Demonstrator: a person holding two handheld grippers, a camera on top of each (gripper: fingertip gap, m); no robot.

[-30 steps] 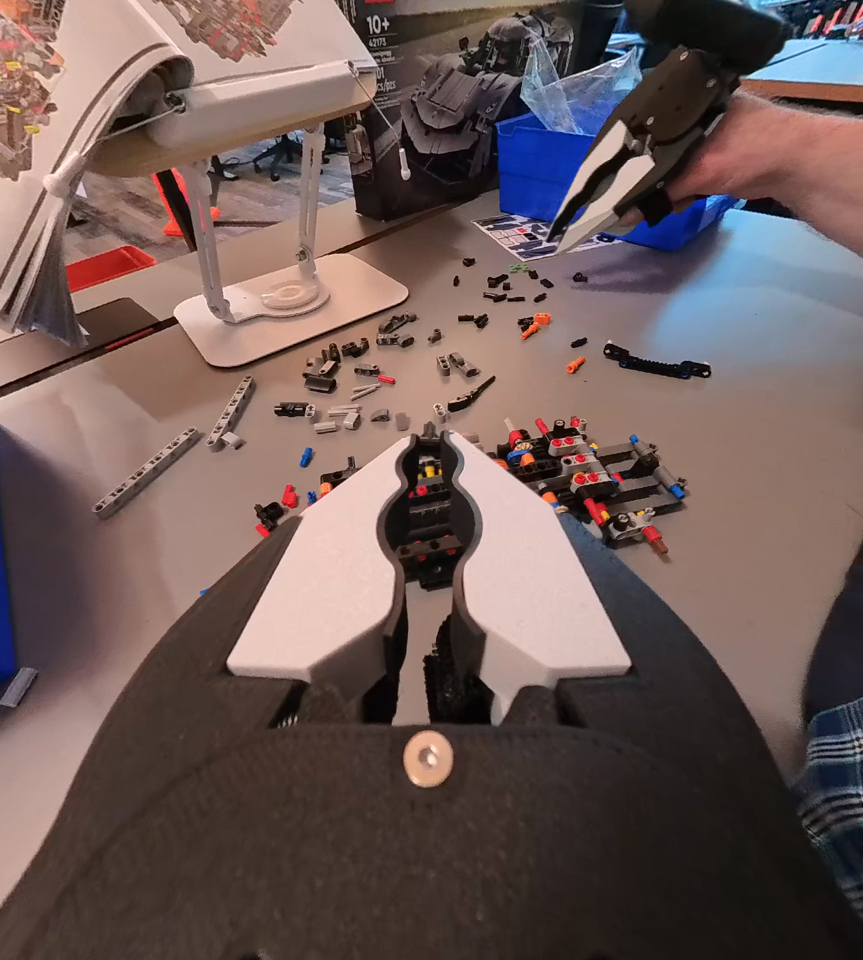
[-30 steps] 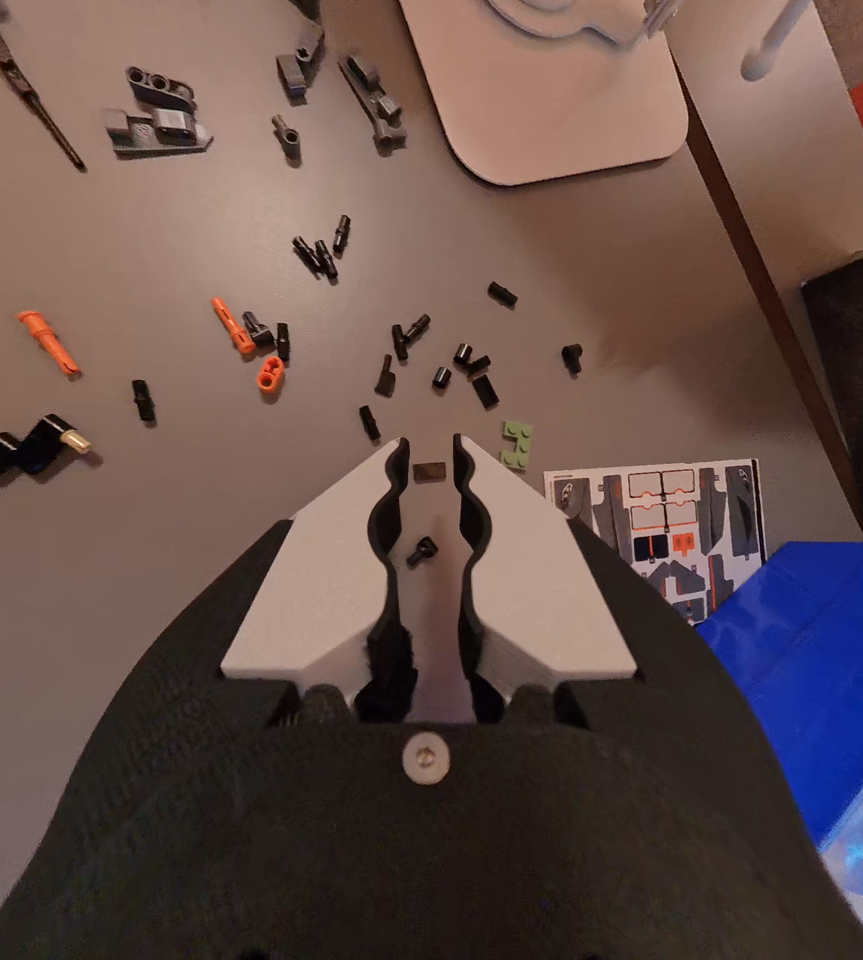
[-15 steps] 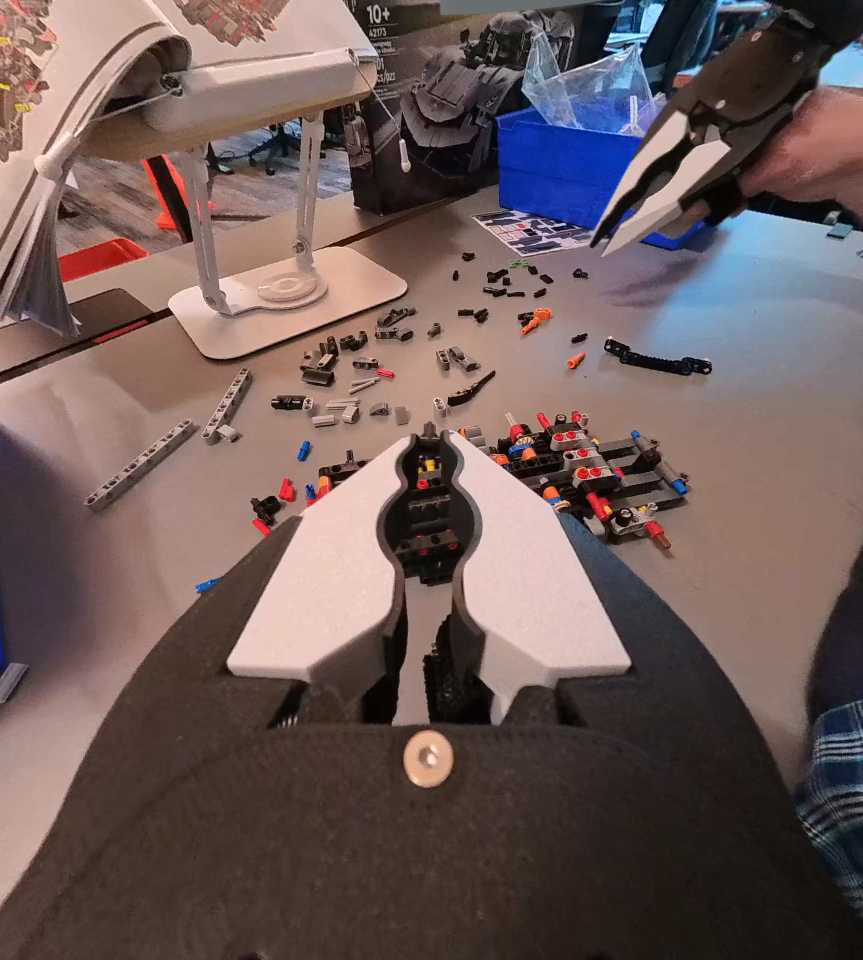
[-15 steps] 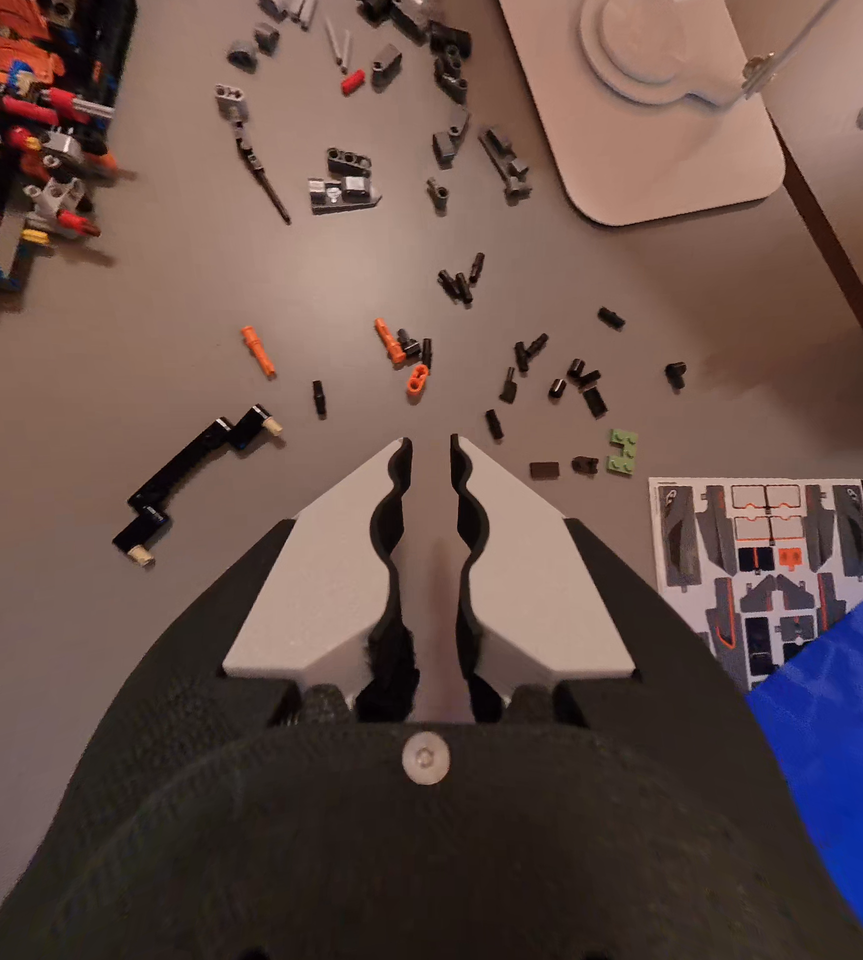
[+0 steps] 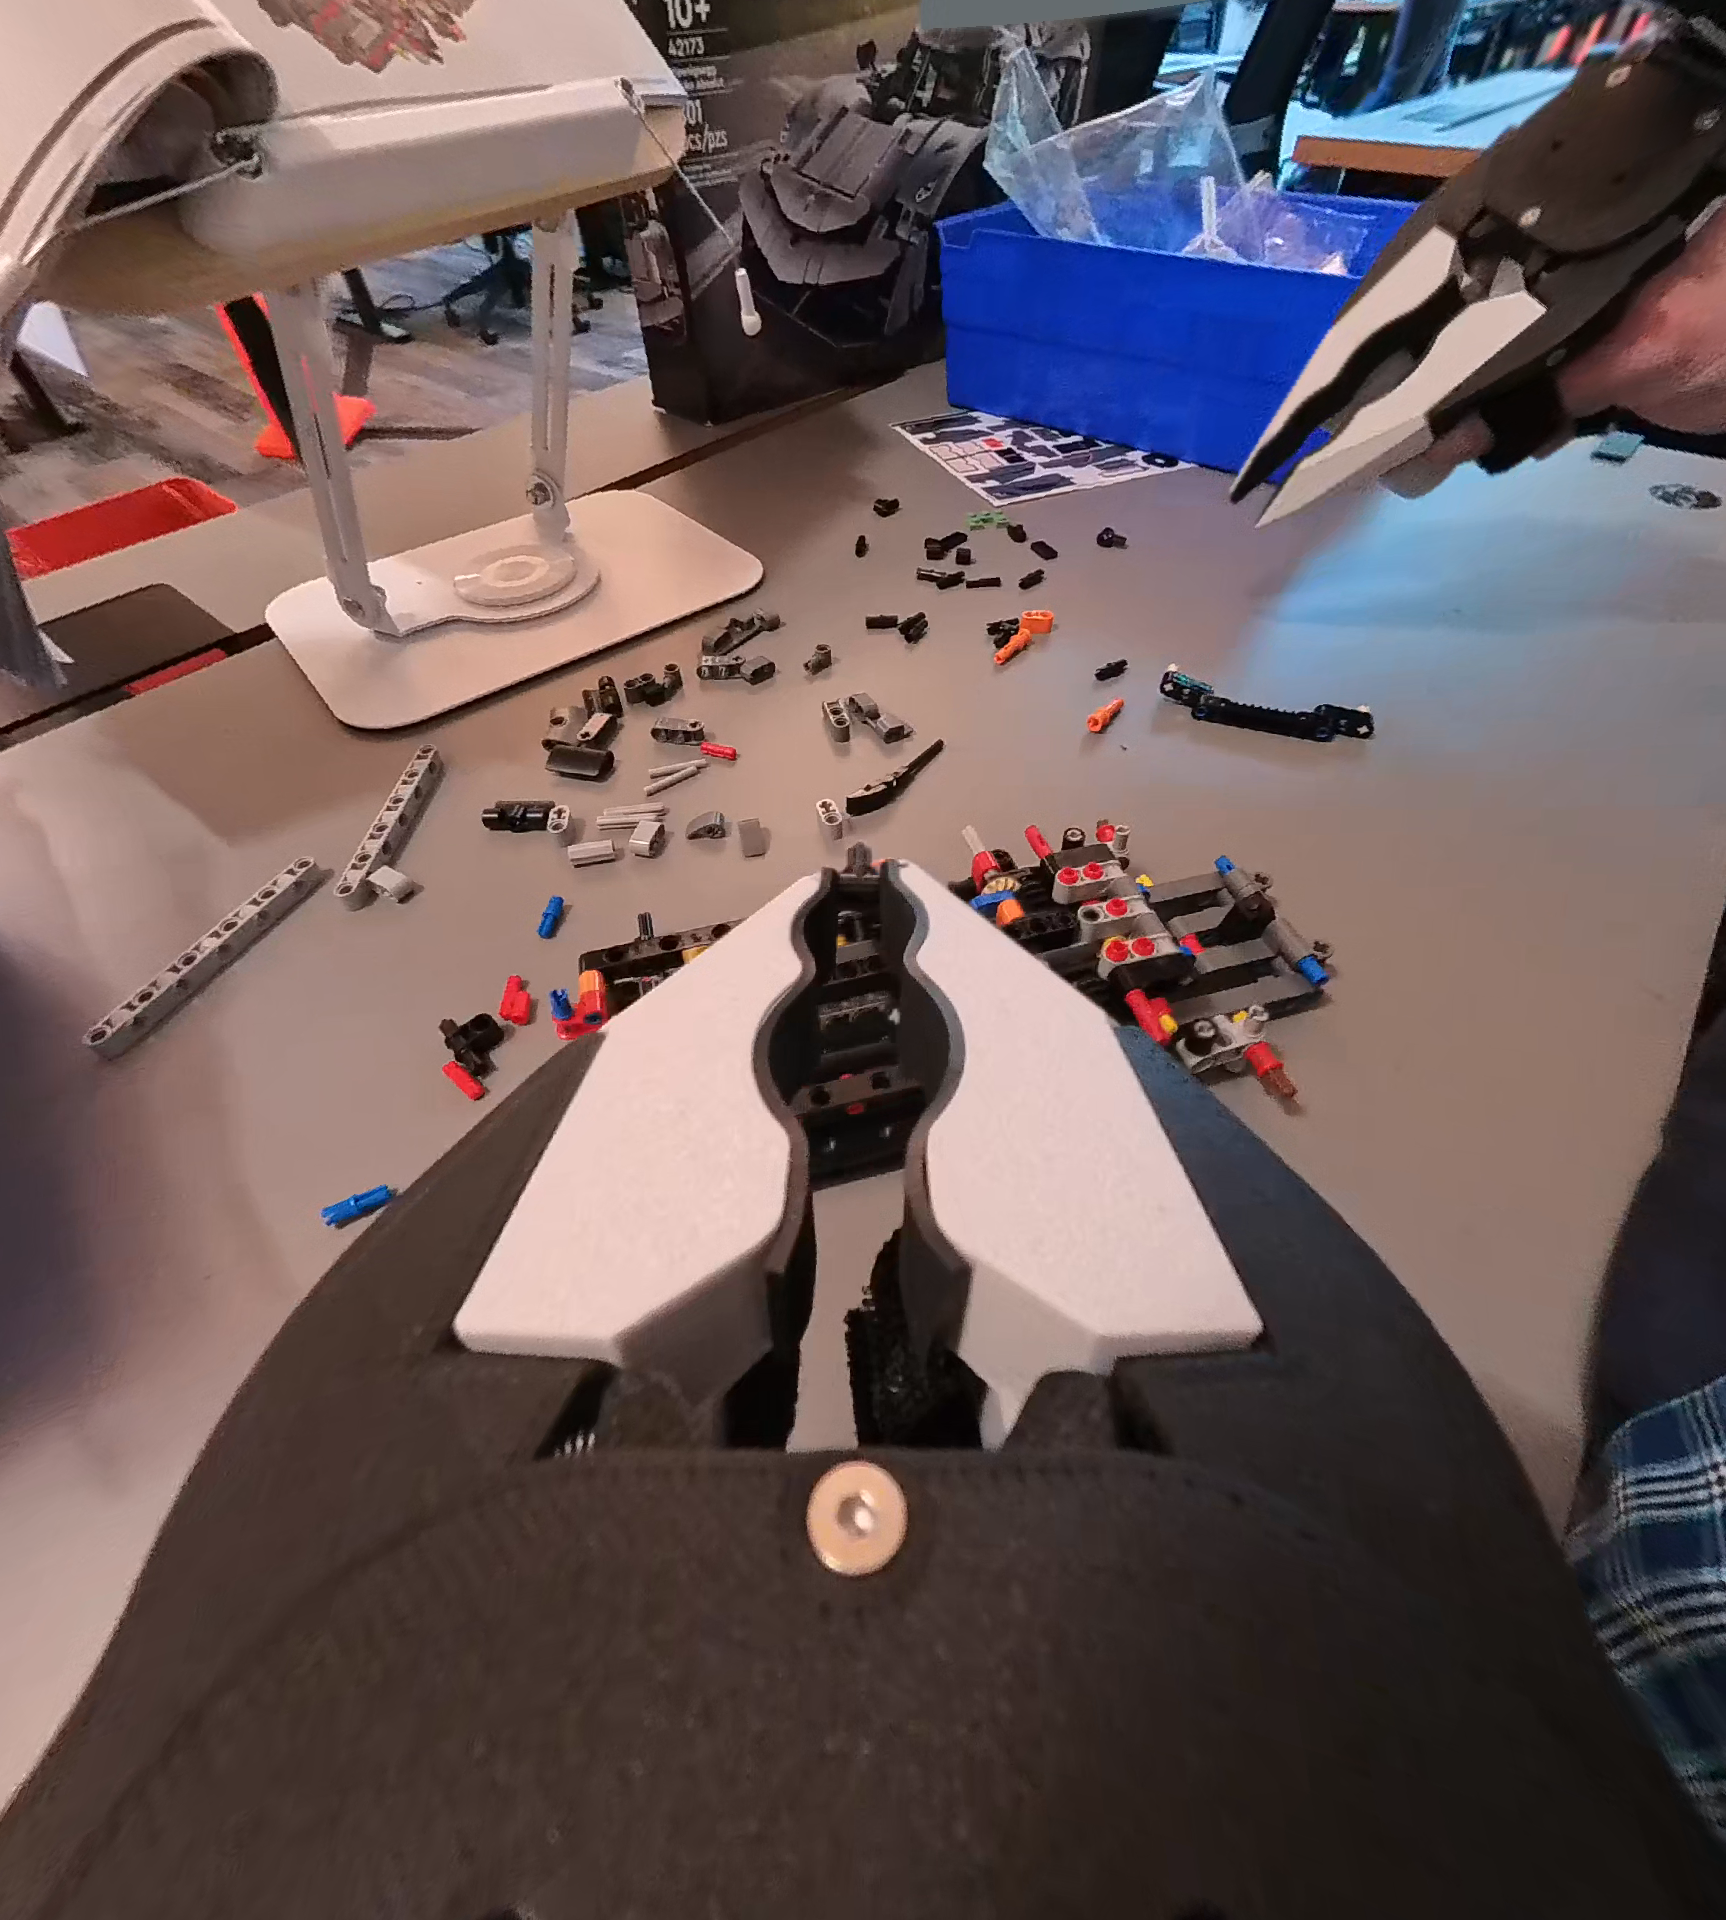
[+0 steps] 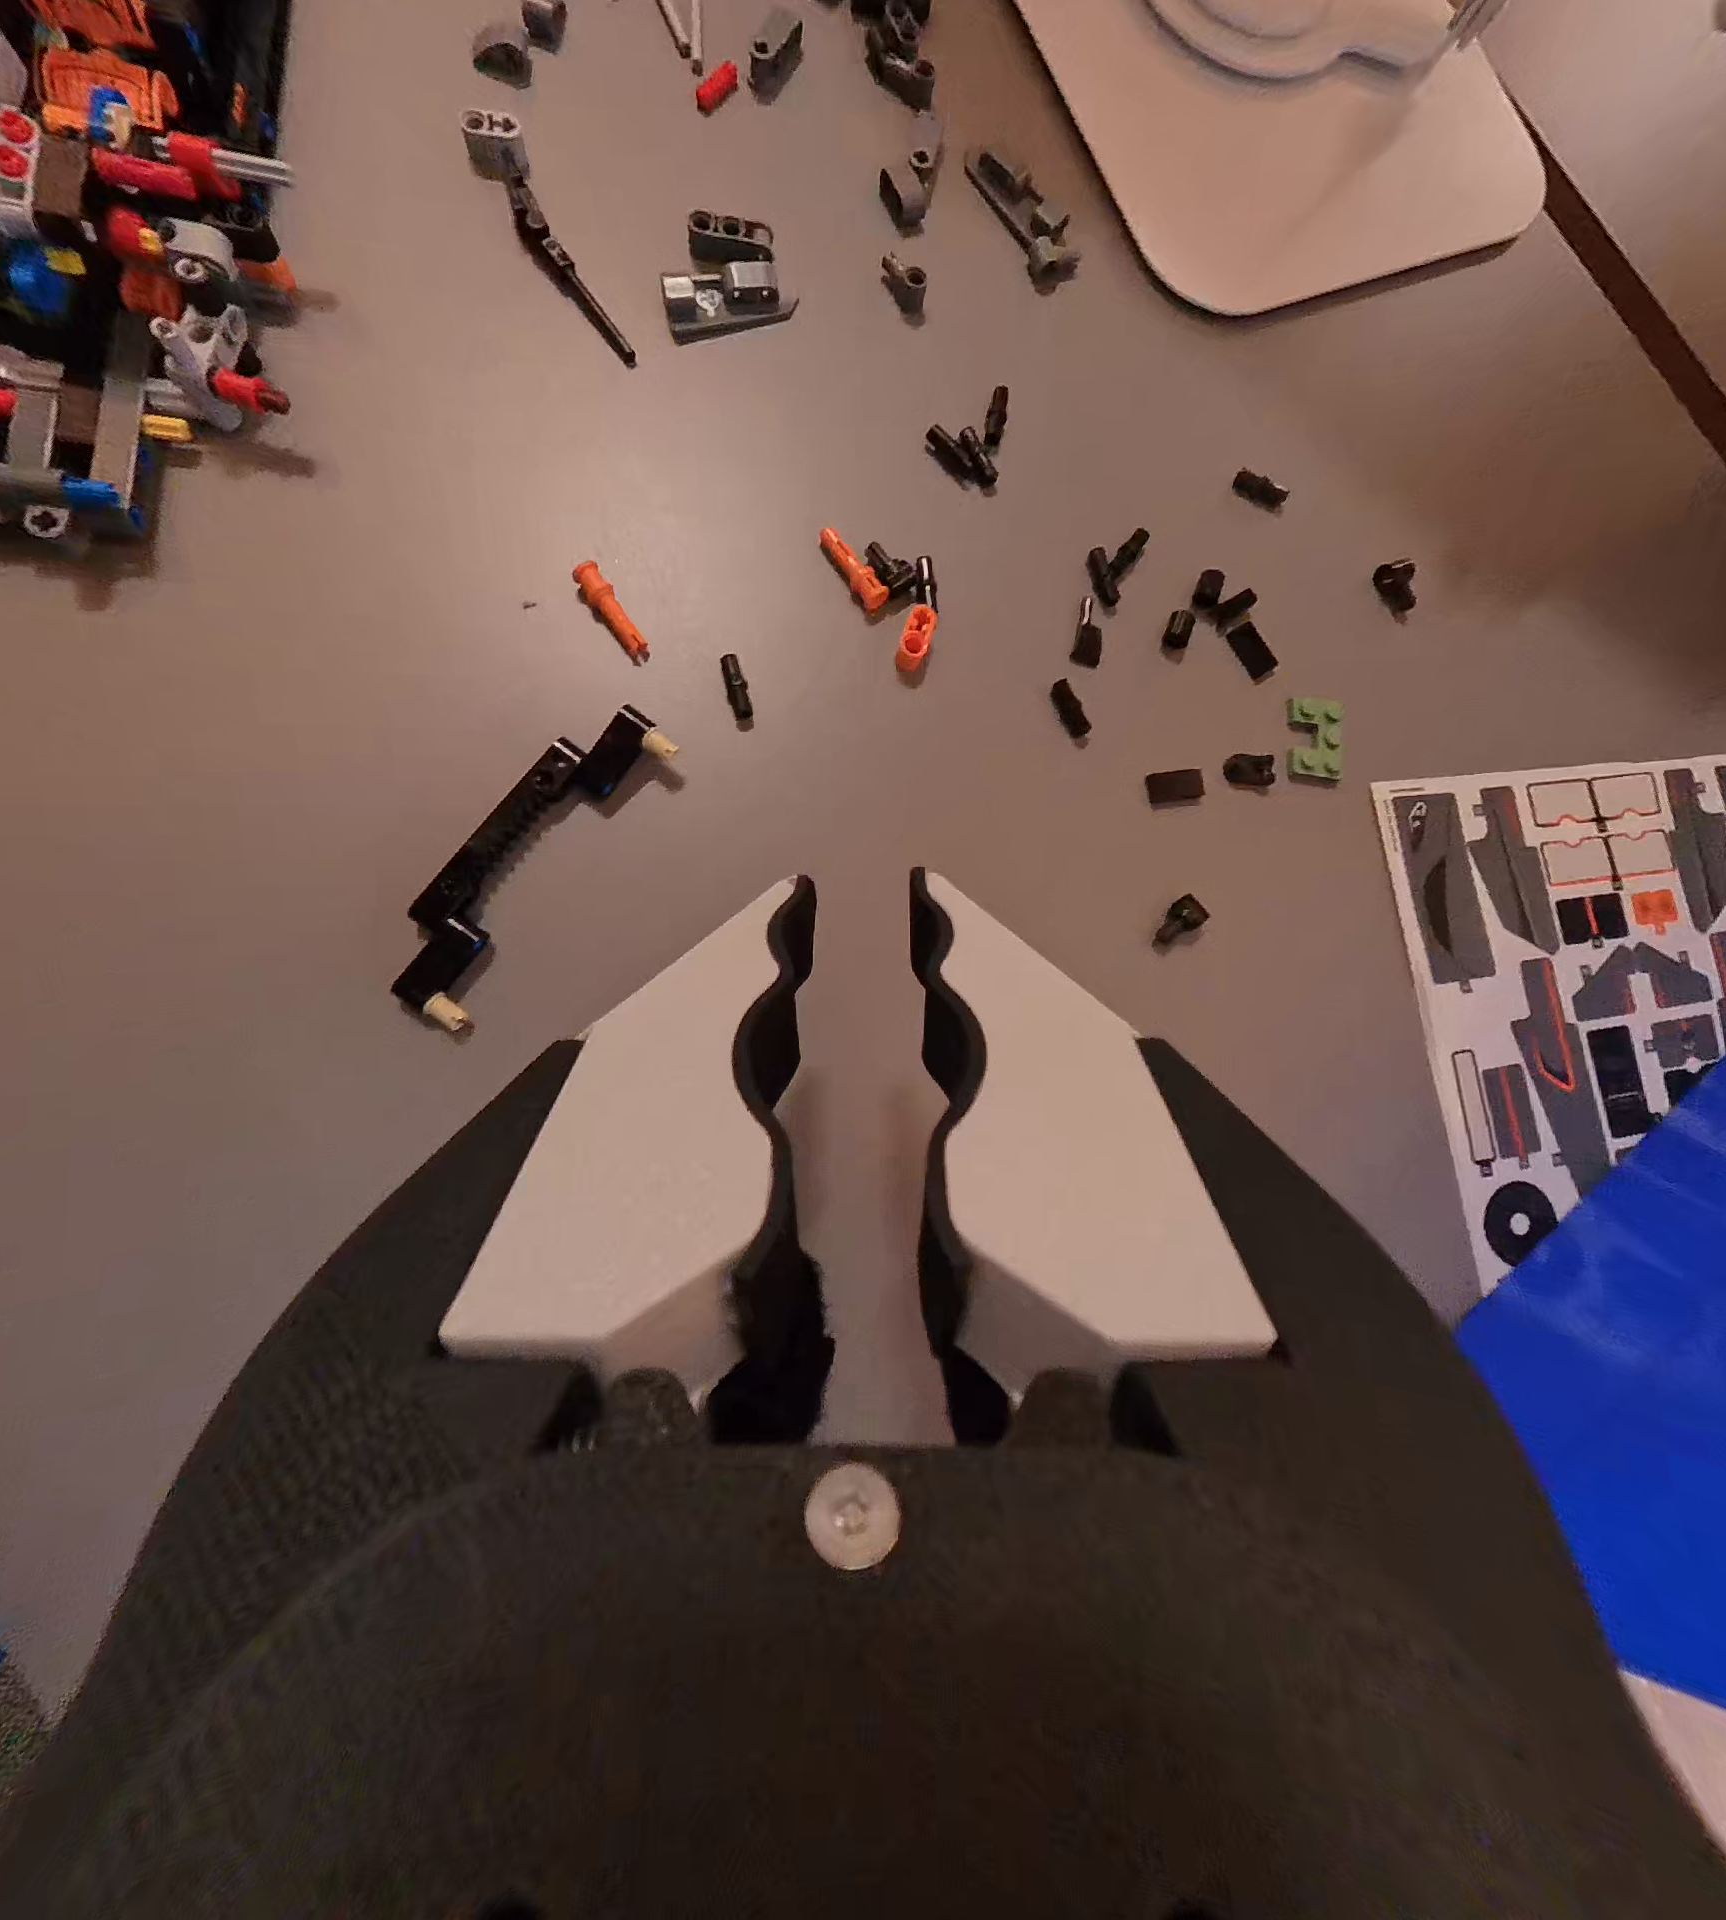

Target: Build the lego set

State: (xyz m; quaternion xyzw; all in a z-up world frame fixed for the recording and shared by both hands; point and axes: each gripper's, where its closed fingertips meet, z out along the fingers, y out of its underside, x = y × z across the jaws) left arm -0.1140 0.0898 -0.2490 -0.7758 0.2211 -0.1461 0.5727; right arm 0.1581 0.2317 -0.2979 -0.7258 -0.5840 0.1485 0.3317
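Note:
My left gripper (image 5: pixel 859 878) is shut on the near end of the part-built lego assembly (image 5: pixel 1150 935), which lies on the grey table; black parts show between its jaws. The assembly also shows at the top left of the right wrist view (image 6: pixel 59 260). My right gripper (image 6: pixel 861 883) is slightly open and empty, held above the table. It shows at the upper right of the left wrist view (image 5: pixel 1274 499). Below it lie small black pins (image 6: pixel 1181 613), orange pins (image 6: pixel 610 608), a green plate (image 6: pixel 1314 738) and a black toothed bar (image 6: pixel 526 831).
A white book stand (image 5: pixel 516 603) holds the instruction booklet (image 5: pixel 59 156) at the back left. A lego box (image 5: pixel 807 208), a blue bin (image 5: pixel 1129 332) and a sticker sheet (image 6: pixel 1607 935) sit at the back. Long grey beams (image 5: pixel 204 956) lie left. A plaid sleeve (image 5: pixel 1721 1558) is at right. One gripper's finger ends stand about 30 cm off the other's. The green plate (image 6: pixel 1314 738) lies around 15 cm away from my right fingertips. It turns up in the left wrist view (image 5: pixel 986 520) as well.
My right gripper has lifted and pulled back from the black pins, away to the right. My left gripper has stayed on the assembly.

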